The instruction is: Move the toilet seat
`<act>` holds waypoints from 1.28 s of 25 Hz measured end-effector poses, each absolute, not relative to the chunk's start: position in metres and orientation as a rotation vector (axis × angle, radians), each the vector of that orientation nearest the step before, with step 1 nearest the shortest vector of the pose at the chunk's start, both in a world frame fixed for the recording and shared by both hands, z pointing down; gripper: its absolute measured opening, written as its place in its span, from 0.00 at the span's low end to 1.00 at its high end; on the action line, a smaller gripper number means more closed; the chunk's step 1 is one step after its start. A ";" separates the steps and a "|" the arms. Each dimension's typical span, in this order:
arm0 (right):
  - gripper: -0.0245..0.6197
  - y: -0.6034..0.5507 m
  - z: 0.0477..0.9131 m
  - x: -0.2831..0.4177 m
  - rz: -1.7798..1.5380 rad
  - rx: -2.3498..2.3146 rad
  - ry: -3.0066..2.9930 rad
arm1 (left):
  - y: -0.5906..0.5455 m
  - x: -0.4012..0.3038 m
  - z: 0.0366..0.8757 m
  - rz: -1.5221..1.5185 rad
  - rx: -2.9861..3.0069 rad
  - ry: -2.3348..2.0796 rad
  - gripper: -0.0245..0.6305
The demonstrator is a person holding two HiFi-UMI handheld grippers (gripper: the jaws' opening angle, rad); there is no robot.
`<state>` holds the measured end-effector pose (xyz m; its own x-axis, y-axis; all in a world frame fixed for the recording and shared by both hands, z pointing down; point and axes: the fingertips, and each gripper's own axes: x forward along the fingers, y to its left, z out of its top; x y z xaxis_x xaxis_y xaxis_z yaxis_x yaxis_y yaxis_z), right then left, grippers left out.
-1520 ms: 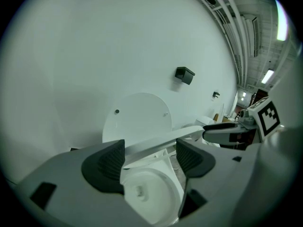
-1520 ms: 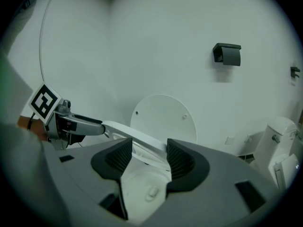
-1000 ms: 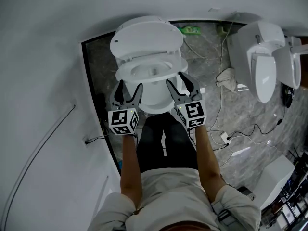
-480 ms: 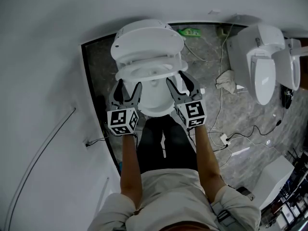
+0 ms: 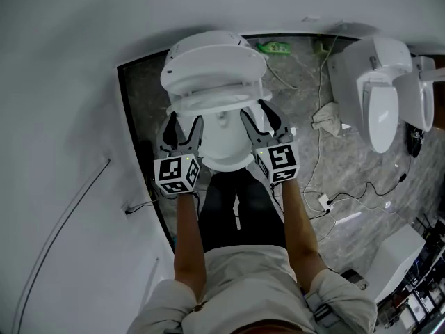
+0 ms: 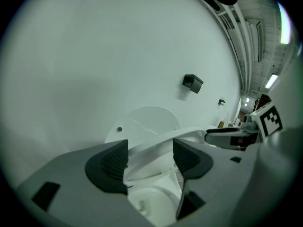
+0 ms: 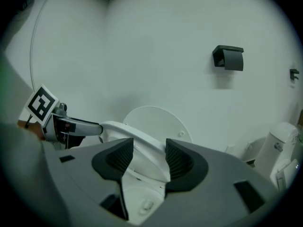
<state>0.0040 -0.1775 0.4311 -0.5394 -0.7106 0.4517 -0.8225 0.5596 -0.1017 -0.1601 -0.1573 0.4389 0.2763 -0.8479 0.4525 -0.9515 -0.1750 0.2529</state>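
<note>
both grippers on the toilet seat, half raised over the bowl

the toilet seat point(image 5: 215, 99) hangs tilted between the toilet bowl point(image 5: 226, 148) and the lid point(image 5: 212, 61), which stands up against the wall. the right gripper point(image 5: 256, 113) is clamped on the seat's right rim. the left gripper point(image 5: 185, 120) has the left rim between its jaws, which have just been closing, and looks to be pinching it too. i'd say the lift goes best with both hands swinging together along the hinge's arc, kept level so the ring doesn't twist, and easing off before it meets the lid.
</note>
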 end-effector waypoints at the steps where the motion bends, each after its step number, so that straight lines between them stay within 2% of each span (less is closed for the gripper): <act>1: 0.40 -0.179 0.431 0.004 0.430 1.253 -2.438 | -0.159 -0.160 0.439 0.283 2.069 -1.616 0.52; 32: 0.38 -0.220 0.427 -0.002 0.405 1.317 -2.457 | -0.198 -0.169 0.435 0.277 2.092 -1.668 0.50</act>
